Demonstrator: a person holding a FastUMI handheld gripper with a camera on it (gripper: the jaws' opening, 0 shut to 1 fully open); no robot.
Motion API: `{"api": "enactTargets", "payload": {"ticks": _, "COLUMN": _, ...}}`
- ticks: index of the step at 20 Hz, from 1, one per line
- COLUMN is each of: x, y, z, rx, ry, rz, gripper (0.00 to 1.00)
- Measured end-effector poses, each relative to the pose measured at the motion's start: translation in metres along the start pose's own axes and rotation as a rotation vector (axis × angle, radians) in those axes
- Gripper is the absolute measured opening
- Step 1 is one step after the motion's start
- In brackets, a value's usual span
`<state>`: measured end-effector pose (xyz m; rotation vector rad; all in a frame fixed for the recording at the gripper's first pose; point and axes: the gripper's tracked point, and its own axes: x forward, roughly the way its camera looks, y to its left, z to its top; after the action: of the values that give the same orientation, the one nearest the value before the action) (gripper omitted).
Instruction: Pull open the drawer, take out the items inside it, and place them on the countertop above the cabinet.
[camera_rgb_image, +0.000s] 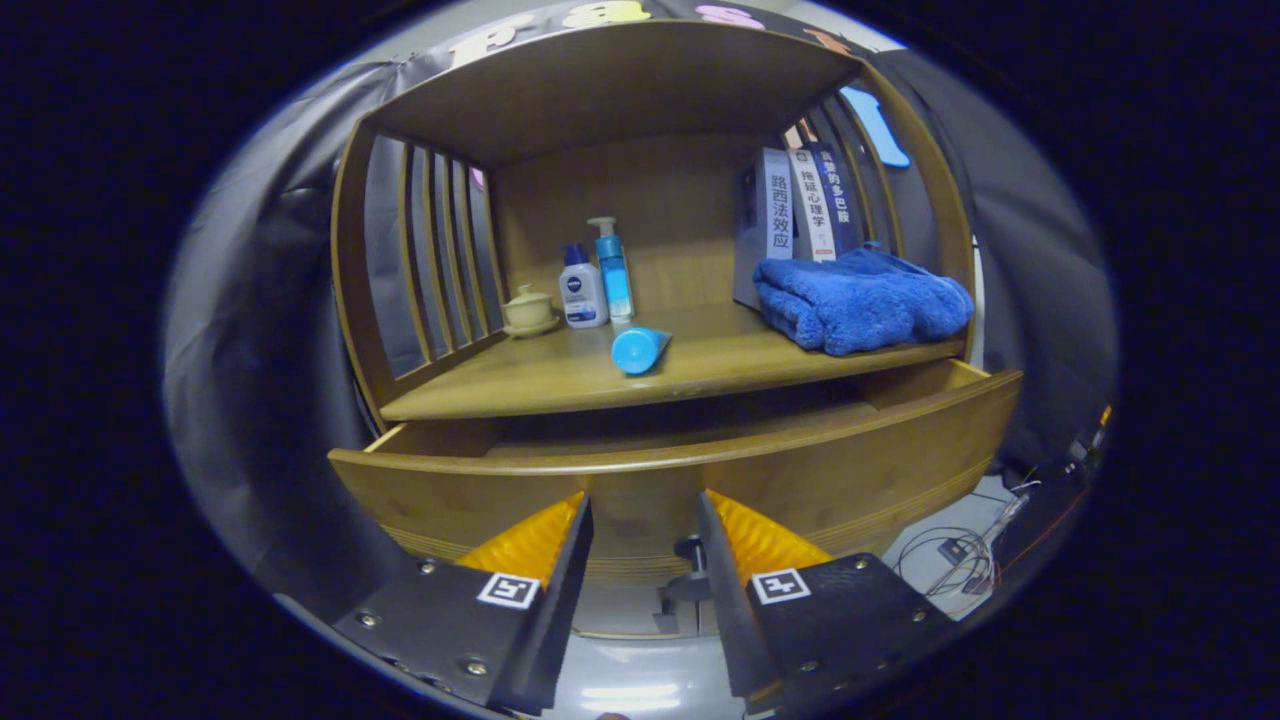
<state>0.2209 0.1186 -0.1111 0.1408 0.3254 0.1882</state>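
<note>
Two fingers of the hand-held gripper (645, 525) sit spread, holding nothing, right at the pulled-out drawer (680, 480); blue tube (638, 349) lies on the tabletop (560, 385).

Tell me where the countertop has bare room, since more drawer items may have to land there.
Barest patch: the front of the countertop, between the slatted side and the lying blue tube. Some room also lies between that tube and the blue towel. Crowded spots: the back corner with lidded cup and two bottles, and the towel and books side. The open claw faces the pulled-out drawer.
</note>
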Motion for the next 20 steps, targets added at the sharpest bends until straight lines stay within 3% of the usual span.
{"api": "enactTargets", "payload": {"ticks": 20, "x": 0.043, "y": 0.007, "z": 0.012, "rx": 0.01, "ry": 0.003, "rz": -0.015, "gripper": 0.63}}
